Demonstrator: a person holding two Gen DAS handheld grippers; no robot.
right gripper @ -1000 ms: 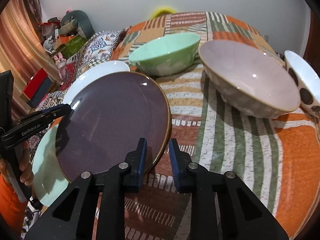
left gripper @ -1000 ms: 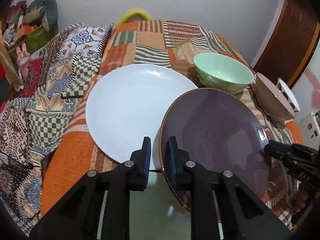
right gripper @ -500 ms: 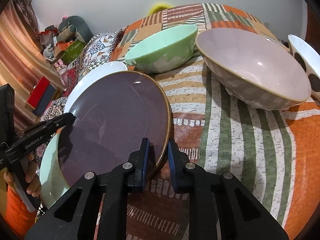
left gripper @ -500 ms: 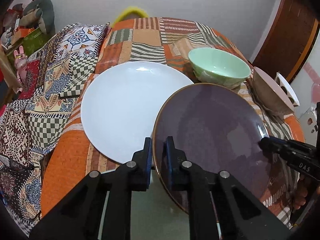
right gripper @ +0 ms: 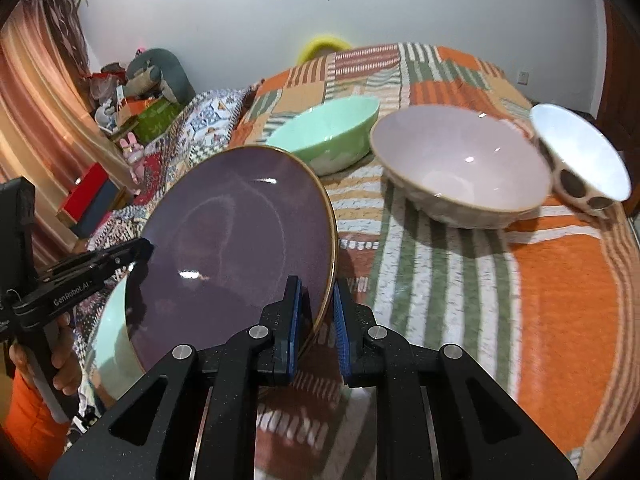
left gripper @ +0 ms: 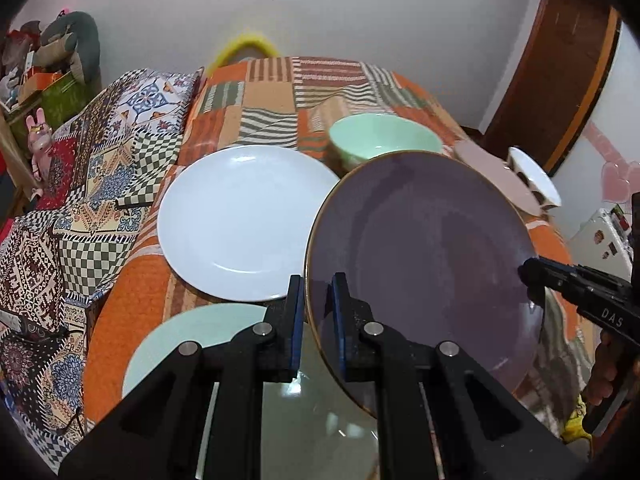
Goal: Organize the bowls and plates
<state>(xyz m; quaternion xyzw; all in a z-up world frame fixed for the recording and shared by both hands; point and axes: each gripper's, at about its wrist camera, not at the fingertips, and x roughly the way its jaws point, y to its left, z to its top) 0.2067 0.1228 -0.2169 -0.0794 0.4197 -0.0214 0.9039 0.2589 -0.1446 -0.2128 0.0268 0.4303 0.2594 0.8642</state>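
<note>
Purple-glazed, gold-rimmed and round, the ceramic dinner plate (left gripper: 424, 264) hangs between your two tools, clear of the striped orange bedcover (right gripper: 560, 280). Your left gripper (left gripper: 316, 320) is clenched on the plate's left rim, and your right gripper (right gripper: 316, 316) is clamped on the opposite rim, so the plate's face spans straight across from one pair of pads to the other.

Beyond your left gripper and just to its left lies the round white plate (left gripper: 240, 220), flat on the cover; directly beneath that gripper sits the pale mint-green plate (left gripper: 192, 340). Ahead of your right gripper stand the mint-green bowl (right gripper: 332, 132), the wide pale-pink bowl (right gripper: 460, 160) and the white bowl with dark spots (right gripper: 580, 160).

Judging by the layout, the white plate is the likely stacking spot. It sits on your left gripper's side, so that hand probably leads the carry.
</note>
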